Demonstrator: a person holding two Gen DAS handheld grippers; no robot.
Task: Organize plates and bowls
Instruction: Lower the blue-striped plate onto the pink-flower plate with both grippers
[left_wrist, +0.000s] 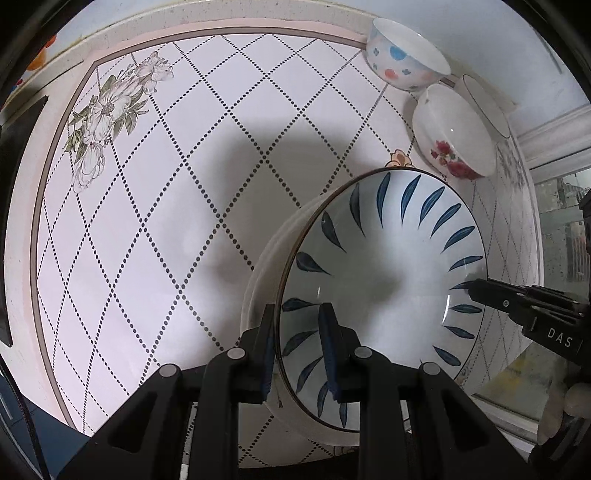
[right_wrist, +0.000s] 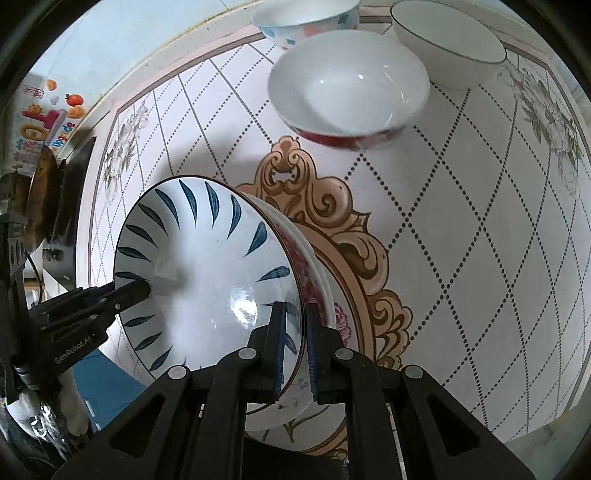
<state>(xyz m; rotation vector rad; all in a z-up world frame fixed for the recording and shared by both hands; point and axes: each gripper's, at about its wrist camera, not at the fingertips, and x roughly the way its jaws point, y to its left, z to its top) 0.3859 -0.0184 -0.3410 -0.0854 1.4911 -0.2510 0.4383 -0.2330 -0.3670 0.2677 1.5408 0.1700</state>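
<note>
Gripping opposite rims of the leaf plate (left_wrist: 380, 280), the left gripper (left_wrist: 297, 350) and right gripper (right_wrist: 295, 347) each pinch it between their fingers, one finger on its face, one behind. It sits tilted atop a plate stack (right_wrist: 317, 266) on the table (left_wrist: 166, 221). Three bowls (left_wrist: 406, 55) cluster near the table's far edge.

Both views are evenly and fairly brightly lit by soft daylight with a cool cast. In the left wrist view a broad, soft grey shadow (left_wrist: 236, 173) lies across the tiled tabletop (left_wrist: 129, 258), and the window (left_wrist: 565, 229) at the right edge is washed out. The plate (right_wrist: 207, 280) carries a small white glare patch in the right wrist view. Fisheye distortion bends the tile lines, and black vignetting fills the corners. The red-flowered bowl (right_wrist: 349, 85) looks slightly smeared.
</note>
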